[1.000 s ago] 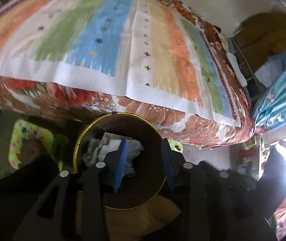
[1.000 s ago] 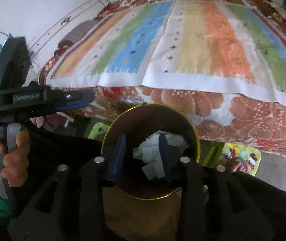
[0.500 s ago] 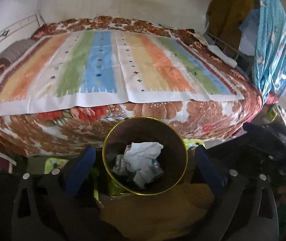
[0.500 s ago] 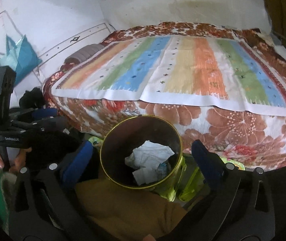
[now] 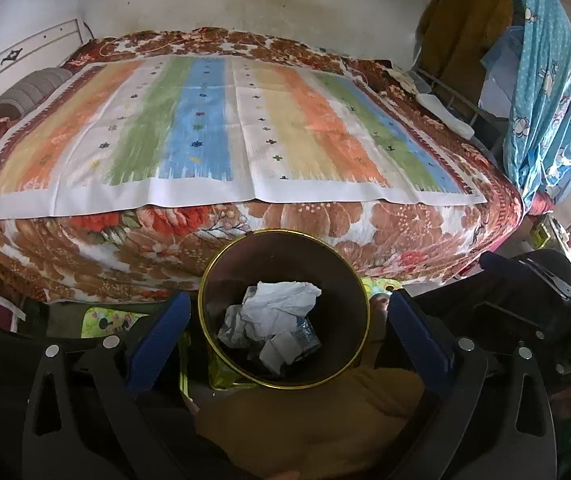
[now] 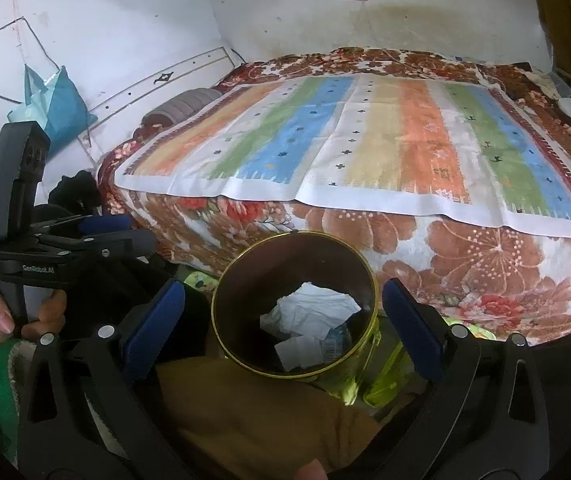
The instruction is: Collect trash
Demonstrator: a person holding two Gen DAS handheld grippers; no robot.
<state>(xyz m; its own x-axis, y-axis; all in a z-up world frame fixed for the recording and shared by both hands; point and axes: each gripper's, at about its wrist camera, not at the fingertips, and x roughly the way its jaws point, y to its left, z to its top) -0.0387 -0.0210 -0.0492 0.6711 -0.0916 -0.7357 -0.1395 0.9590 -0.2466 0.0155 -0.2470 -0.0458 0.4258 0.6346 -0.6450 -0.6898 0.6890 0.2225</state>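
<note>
A round brown trash bin with a gold rim (image 5: 359, 280) (image 6: 374, 280) stands on the floor at the foot of the bed. Crumpled white paper (image 5: 281, 308) (image 6: 313, 312) and a clear plastic scrap (image 5: 307, 332) lie inside it. My left gripper (image 5: 285, 320) is wide open above the bin, its blue pads (image 5: 157, 332) on either side of the rim. My right gripper (image 6: 285, 312) is also wide open over the bin, empty. The left gripper also shows in the right wrist view (image 6: 97, 232), held in a hand.
A bed (image 5: 325, 232) with a floral blanket and a striped cloth (image 6: 365, 136) fills the far side. Blue cloth hangs on a rack (image 5: 541, 92) at the right. A teal bag (image 6: 53, 104) hangs on the left wall. A yellow-brown garment (image 5: 305, 420) is under the grippers.
Both grippers have opened wide and pulled back up from inside the bin. The crumpled trash now lies loose in the bin.
</note>
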